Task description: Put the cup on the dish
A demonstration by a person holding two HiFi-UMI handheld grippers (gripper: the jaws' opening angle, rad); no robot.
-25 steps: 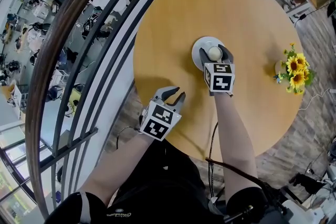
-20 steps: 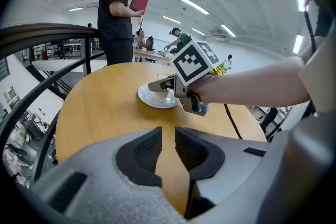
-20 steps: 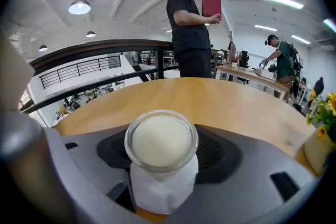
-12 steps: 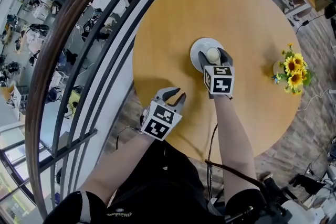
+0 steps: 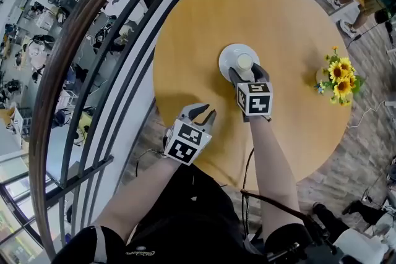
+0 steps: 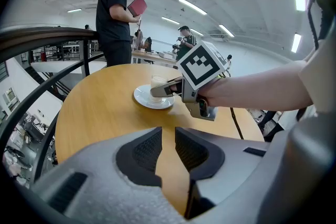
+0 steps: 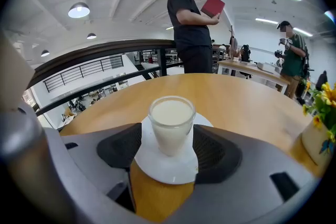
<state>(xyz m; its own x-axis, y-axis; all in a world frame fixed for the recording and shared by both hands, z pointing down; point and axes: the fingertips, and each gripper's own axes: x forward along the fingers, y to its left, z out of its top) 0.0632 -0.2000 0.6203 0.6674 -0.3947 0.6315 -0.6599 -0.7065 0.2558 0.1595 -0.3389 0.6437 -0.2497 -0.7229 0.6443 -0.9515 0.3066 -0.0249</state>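
Round tan wooden table (image 5: 291,15), seen from above. My right forearm reaches straight across it toward the centre, with the right gripper (image 5: 249,73) level and low. Its jaws are spread, with the dish showing between the left pad and the glass. My left gripper (image 5: 200,110) idles near the table's near edge, its jaws a narrow gap apart and holding nothing. The white round saucer dish (image 5: 228,57) sits mid-table. The small clear glass cup of milk (image 5: 245,62) stands upright on the dish. A second ago the right jaws flanked the cup. Now they sit slightly back from it, so I judge the placement done and only the withdrawal left.
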